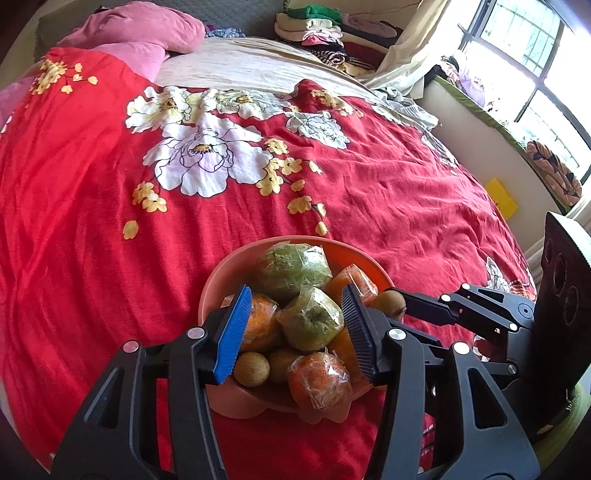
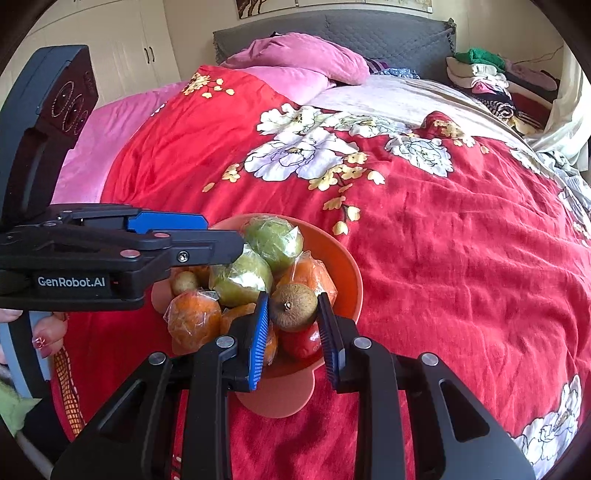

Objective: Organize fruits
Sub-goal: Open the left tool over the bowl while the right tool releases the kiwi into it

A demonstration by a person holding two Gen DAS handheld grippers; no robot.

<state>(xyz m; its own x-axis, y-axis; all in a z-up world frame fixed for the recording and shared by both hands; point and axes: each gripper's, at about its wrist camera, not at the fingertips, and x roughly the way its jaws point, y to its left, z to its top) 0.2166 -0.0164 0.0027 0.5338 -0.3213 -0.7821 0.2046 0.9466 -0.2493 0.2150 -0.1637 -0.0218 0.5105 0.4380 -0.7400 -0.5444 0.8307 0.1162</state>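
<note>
Bowl (image 1: 221, 275), orange plastic, lower centre of both views, resting on red floral quilt (image 1: 92, 206); lobed handle tab at near rim (image 2: 275, 398). Contents heaped above rim: two green fruits in clear wrap, larger (image 1: 291, 267) at back, smaller (image 1: 310, 319) in front and touching it; wrapped oranges, one at left (image 1: 260, 325), one at near edge (image 1: 319, 380), one at back right (image 1: 351, 282); small brown round fruits, one at lower left of heap (image 1: 252, 368), a second just beside it (image 1: 280, 363); red fruit (image 2: 303, 341) low at near side, partly hidden. Left gripper (image 1: 295, 334), lower centre of left view, blue pads spread wide over heap, straddling smaller green fruit, pads apart from it. Right gripper (image 2: 293, 338), lower centre of right view, pads narrowed onto brown fruit (image 2: 293, 307) with stem nub facing camera; both pads against its sides, fruit at right edge of heap above red fruit. Same gripper seen from side at right of left view (image 1: 424, 308), tip at brown fruit. Left gripper body labelled GenRobot.AI at left of right view, with painted fingernails (image 2: 46, 339) below it. Pink pillow (image 1: 147, 33) upper left of left view; folded clothes (image 1: 314, 27) at top; window (image 1: 535, 55) upper right.
</note>
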